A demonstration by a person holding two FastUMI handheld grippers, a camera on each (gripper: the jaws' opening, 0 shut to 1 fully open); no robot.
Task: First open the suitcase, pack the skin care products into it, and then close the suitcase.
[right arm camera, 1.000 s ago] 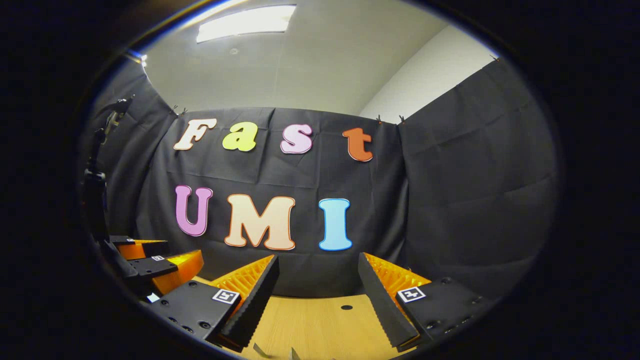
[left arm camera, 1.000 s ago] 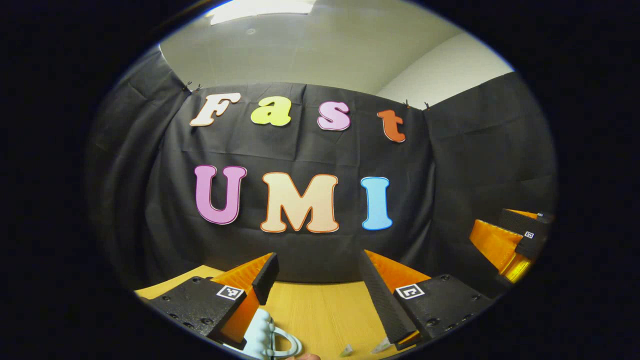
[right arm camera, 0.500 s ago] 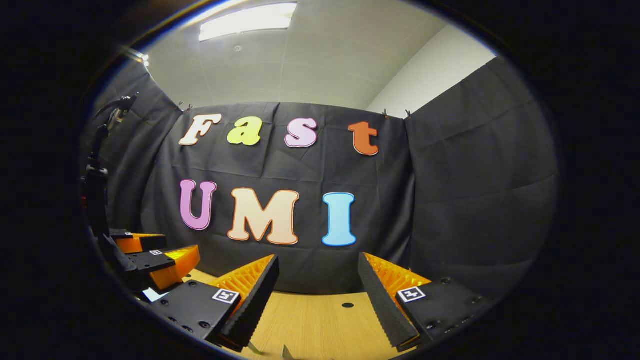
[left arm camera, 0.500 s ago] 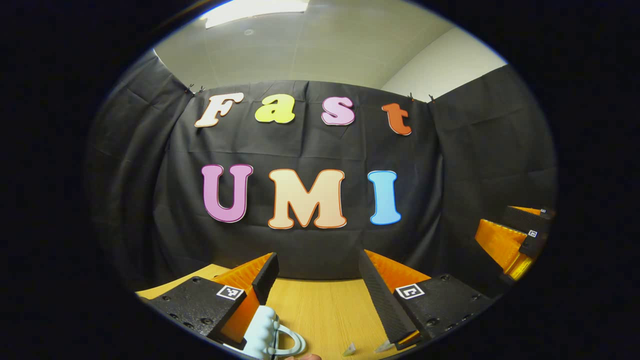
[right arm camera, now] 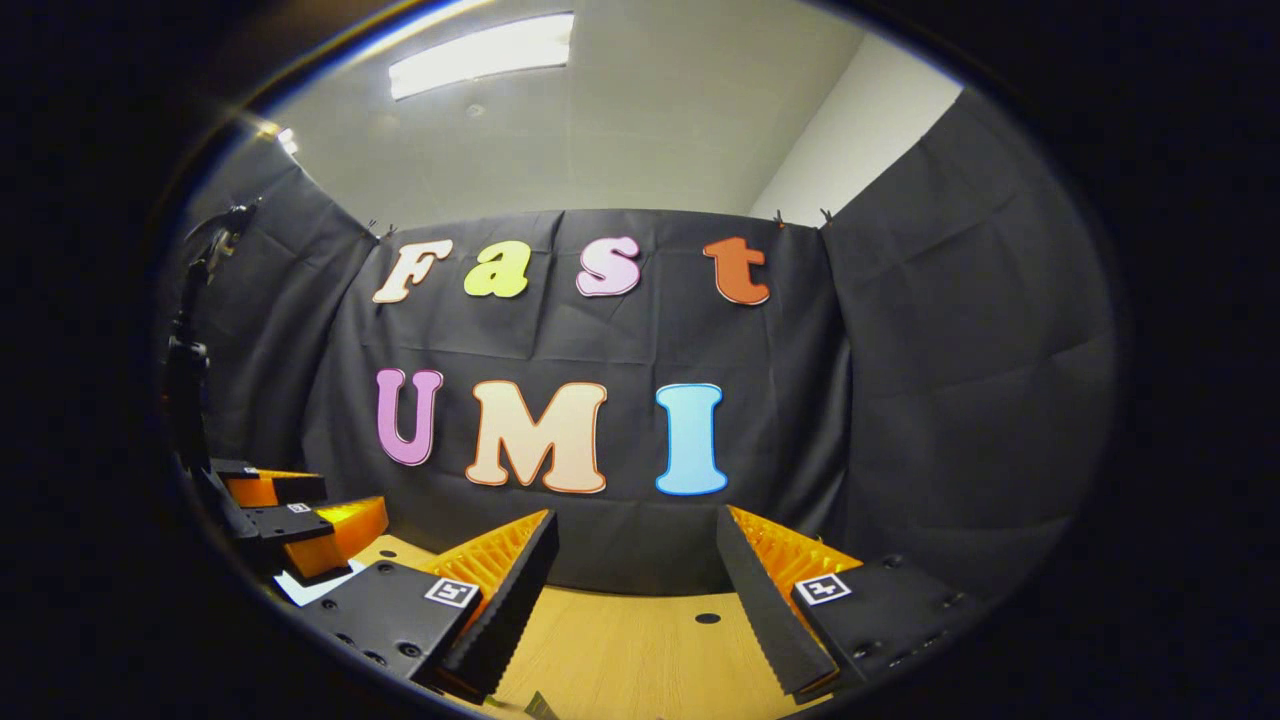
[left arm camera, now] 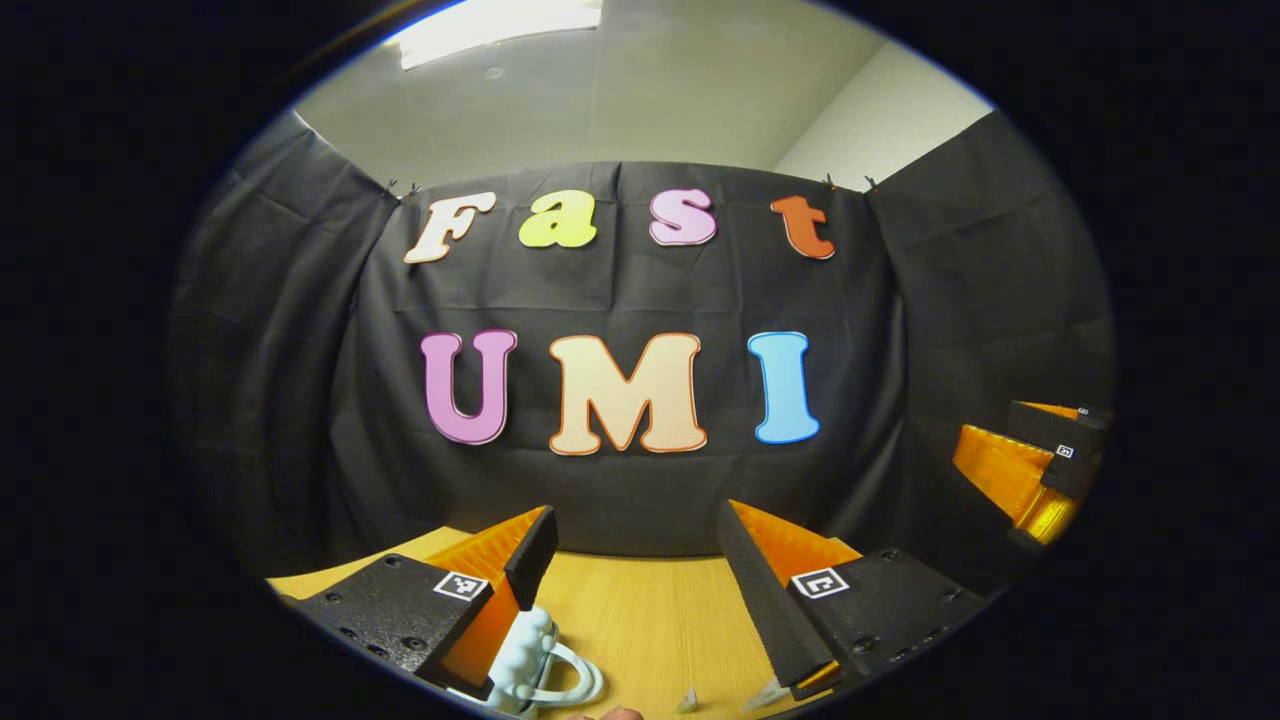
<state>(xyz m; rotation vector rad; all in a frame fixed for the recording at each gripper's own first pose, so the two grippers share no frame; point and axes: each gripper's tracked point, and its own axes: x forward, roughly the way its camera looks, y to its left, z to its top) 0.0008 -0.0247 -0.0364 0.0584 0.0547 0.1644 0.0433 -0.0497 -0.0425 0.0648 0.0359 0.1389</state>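
Low down, pale blue suitcase (left arm camera: 528,655) — handle toward camera, axis unclear, left tool (left arm camera: 632,545) spread, right tool (right arm camera: 632,545) spread

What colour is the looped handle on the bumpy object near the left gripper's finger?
Pale blue, like the bumpy object itself; its handle shows best in the left gripper view.

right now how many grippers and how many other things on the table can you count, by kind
Grippers: 2, the left gripper and the right gripper, both with fingers apart and nothing between them.
Pale blue handled objects: 1, the pale blue object beside the left gripper's finger, on the wooden table.
Small clear bits: 2, at the table's near edge.
Total: 5.
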